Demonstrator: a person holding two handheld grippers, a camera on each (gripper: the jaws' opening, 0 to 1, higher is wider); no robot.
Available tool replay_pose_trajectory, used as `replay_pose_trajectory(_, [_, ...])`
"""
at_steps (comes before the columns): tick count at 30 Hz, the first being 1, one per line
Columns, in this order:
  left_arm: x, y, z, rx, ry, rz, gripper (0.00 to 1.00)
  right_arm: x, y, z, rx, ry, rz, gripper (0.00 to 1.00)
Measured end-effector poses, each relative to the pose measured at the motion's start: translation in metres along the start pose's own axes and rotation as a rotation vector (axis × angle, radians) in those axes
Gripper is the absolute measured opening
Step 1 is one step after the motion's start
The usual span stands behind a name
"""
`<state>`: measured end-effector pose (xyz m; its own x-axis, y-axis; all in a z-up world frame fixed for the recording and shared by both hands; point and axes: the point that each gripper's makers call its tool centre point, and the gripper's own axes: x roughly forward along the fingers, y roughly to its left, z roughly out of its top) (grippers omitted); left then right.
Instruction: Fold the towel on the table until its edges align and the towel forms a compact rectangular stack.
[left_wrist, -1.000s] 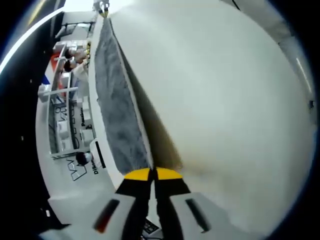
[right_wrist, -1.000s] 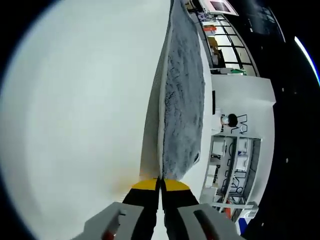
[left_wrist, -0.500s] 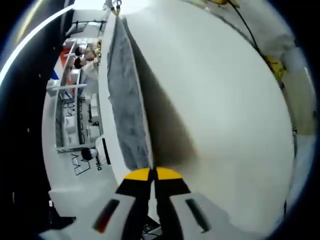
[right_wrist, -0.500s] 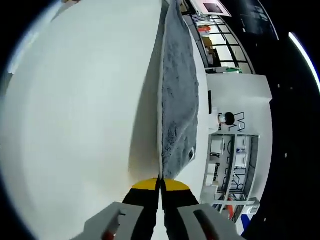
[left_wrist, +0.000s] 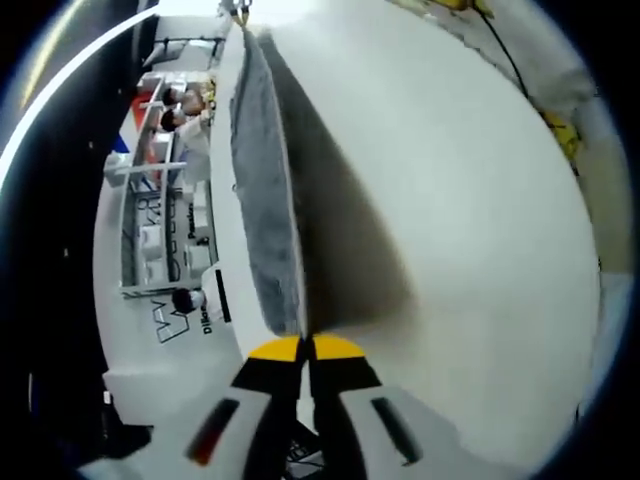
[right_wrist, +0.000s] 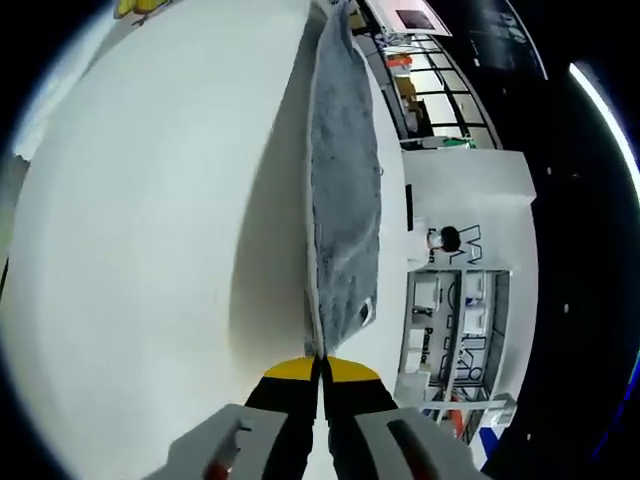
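Mid-fold carry: left tongs (left_wrist: 305, 347) and right tongs (right_wrist: 321, 368) each pinched on a corner of the grey towel (left_wrist: 268, 215), stretched taut edge-on over the white tabletop (left_wrist: 450, 260); next, lay this edge onto the opposite one, which is hidden.

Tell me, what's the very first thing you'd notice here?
The grey towel held up off the white table, stretched tight between the two grippers. The left gripper pinches one end, the right gripper the other, both with yellow tips shut on it. A dark shadow lies on the table beside the towel.
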<state>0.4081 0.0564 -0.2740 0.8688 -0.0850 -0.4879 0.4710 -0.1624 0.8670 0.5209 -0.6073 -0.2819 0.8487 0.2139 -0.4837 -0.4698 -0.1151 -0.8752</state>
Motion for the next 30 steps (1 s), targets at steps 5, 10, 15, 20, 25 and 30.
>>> replay_pose_trajectory(5, [0.011, 0.016, -0.010, -0.019, 0.005, 0.020, 0.04, 0.009, -0.020, -0.004, 0.008, -0.009, -0.022, 0.02])
replay_pose_trajectory(10, [0.011, 0.022, -0.011, -0.039, 0.004, 0.043, 0.04, 0.022, -0.043, -0.007, 0.004, -0.010, -0.036, 0.02])
replay_pose_trajectory(15, [0.013, 0.024, -0.015, -0.067, 0.011, 0.054, 0.04, 0.038, -0.064, -0.007, -0.003, -0.009, -0.042, 0.02])
replay_pose_trajectory(20, [0.064, 0.051, -0.040, -0.092, 0.019, -0.018, 0.04, 0.056, -0.084, -0.007, 0.006, -0.013, -0.042, 0.02])
replay_pose_trajectory(25, [0.091, 0.070, -0.052, -0.105, 0.026, -0.026, 0.04, 0.071, -0.098, -0.012, 0.016, -0.005, -0.035, 0.02])
replay_pose_trajectory(30, [0.105, 0.090, -0.059, -0.107, 0.043, 0.001, 0.04, 0.086, -0.106, -0.014, 0.025, 0.005, -0.027, 0.02])
